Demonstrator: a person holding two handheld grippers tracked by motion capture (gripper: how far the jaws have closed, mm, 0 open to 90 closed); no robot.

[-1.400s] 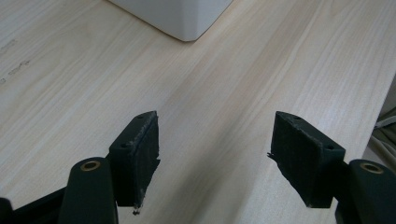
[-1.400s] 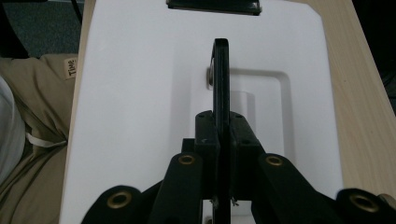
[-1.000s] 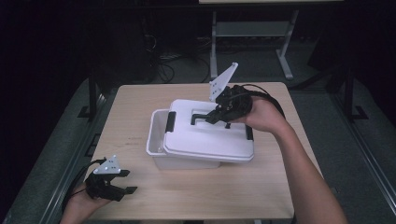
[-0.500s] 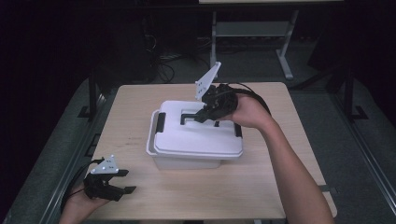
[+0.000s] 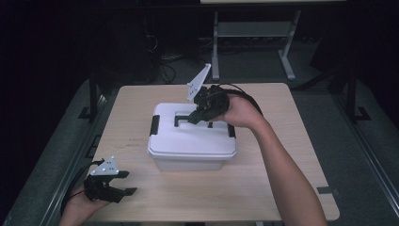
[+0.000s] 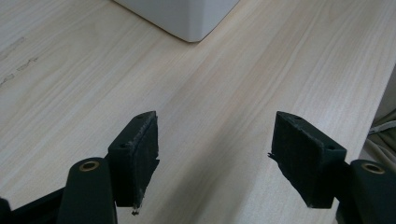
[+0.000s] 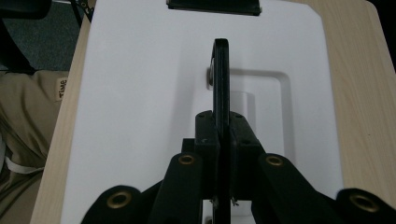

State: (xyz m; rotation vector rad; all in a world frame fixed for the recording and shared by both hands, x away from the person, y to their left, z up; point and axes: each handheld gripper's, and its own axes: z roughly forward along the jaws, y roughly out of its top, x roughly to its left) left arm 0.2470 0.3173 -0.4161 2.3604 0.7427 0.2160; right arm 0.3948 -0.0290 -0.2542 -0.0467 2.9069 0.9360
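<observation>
1. A white box [image 5: 192, 141] stands near the middle of the table [image 5: 282, 188], a little toward the far edge, with its lid on and a black latch at each short end.
2. The right gripper [image 5: 195, 117] is over the lid, coming in from the right side, and its jaws are clamped on the black handle [image 5: 181, 118] set in the lid's recess.
3. In the right gripper view the handle [image 7: 221, 74] stands upright on edge, running straight ahead from between the two pads [image 7: 205, 135], which press on it from both sides.
4. The same view shows the lid [image 7: 140, 116] spreading below and beyond the jaws, with one latch [image 7: 213, 6] at its far end.
5. The left gripper [image 5: 123, 182] rests near the table's near left corner, well apart from the box, which lies ahead of it and to its right.
6. In the left gripper view the jaws stand wide apart with only bare wood between them, and a corner of the box [image 6: 187, 18] shows at the top, off beyond the tips.
</observation>
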